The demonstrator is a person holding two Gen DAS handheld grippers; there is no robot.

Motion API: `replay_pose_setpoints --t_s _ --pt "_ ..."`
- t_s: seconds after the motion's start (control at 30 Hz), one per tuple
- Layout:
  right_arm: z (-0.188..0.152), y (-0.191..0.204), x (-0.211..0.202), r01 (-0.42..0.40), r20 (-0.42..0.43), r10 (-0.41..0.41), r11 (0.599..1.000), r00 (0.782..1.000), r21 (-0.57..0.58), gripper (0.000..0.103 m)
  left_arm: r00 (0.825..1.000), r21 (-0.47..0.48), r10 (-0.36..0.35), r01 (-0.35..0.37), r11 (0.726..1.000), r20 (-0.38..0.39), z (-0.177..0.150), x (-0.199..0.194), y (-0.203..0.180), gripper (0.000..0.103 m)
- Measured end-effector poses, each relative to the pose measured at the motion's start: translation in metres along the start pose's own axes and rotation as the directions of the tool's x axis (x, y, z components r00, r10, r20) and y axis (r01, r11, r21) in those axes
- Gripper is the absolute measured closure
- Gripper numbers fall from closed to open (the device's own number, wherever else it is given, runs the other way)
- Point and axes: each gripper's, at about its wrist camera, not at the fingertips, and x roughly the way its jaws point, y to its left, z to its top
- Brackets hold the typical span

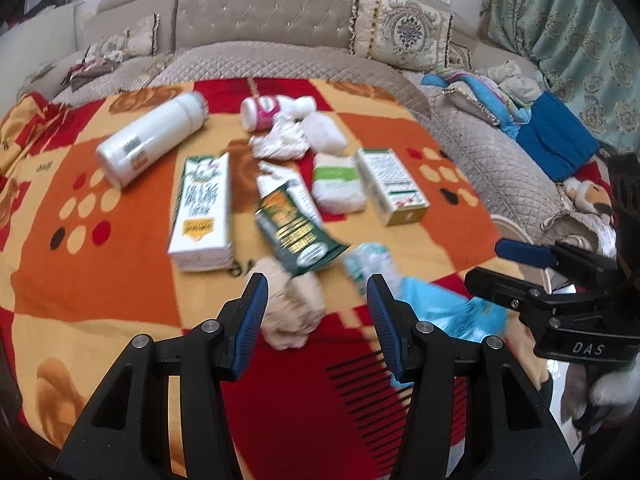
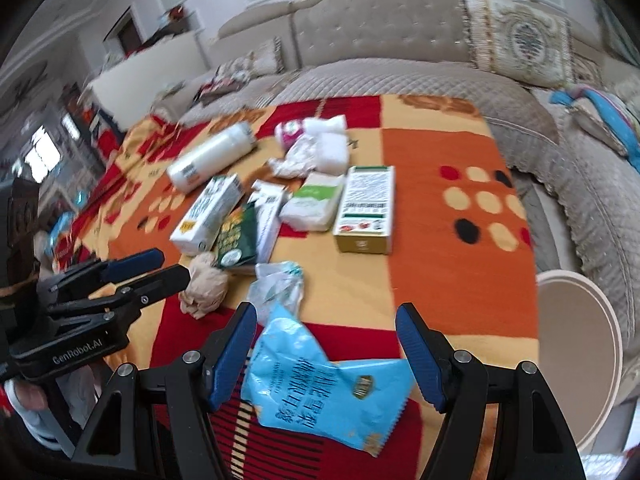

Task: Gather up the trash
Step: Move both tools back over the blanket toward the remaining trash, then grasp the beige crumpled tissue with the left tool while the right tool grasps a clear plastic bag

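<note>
Trash lies on a table under a red, orange and yellow blanket [image 1: 100, 280]. My left gripper [image 1: 317, 280] is open, its fingers on either side of a crumpled beige paper ball [image 1: 292, 312] without pressing it. My right gripper [image 2: 326, 314] is open over a light blue snack wrapper [image 2: 320, 392], which lies flat between its fingers. Each gripper shows in the other's view: the right gripper [image 1: 484, 262] at the right edge, the left gripper [image 2: 176, 265] at the left. A crumpled clear wrapper [image 2: 276, 284] and a green packet [image 2: 236, 236] lie just beyond.
Further back lie a white bottle [image 1: 152, 144], a milk carton [image 1: 202, 208], a tissue pack [image 1: 336, 184], a green-and-white box [image 1: 394, 186], a pink-labelled jar [image 1: 264, 112] and crumpled tissue [image 1: 280, 140]. A quilted sofa [image 1: 280, 60] wraps the far side. A round white container [image 2: 576, 360] stands right of the table.
</note>
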Motion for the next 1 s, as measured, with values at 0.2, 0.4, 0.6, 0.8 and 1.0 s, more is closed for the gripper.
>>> replay_pose_setpoints --t_s 0.2,0.4,0.6,0.8,1.0 --pt "0.012 0.016 0.025 -0.024 -0.049 0.022 0.999 0.999 -0.041 0.034 0.999 -0.008 -0.001 0.001 1.000 -0.033 -0.010 0.010 0.022 0.053" --pt "0.026 0.023 0.053 -0.055 -0.111 0.051 0.998 0.992 -0.026 0.040 0.998 -0.005 -0.015 0.015 1.000 -0.067 -0.013 0.024 0.033 0.053" --pt "0.031 0.031 0.086 -0.076 -0.193 0.072 0.997 0.978 -0.013 0.041 0.996 -0.026 -0.036 0.034 0.999 -0.082 -0.014 0.025 0.045 0.053" --pt "0.030 0.023 0.099 -0.068 -0.223 0.065 0.998 0.973 -0.002 0.072 0.993 -0.047 -0.076 0.072 0.996 -0.086 -0.011 0.028 0.047 0.053" --pt "0.041 0.001 0.071 -0.101 -0.113 0.107 0.993 0.988 0.062 0.075 0.987 -0.053 -0.113 0.108 0.993 -0.112 -0.005 0.049 0.033 0.053"
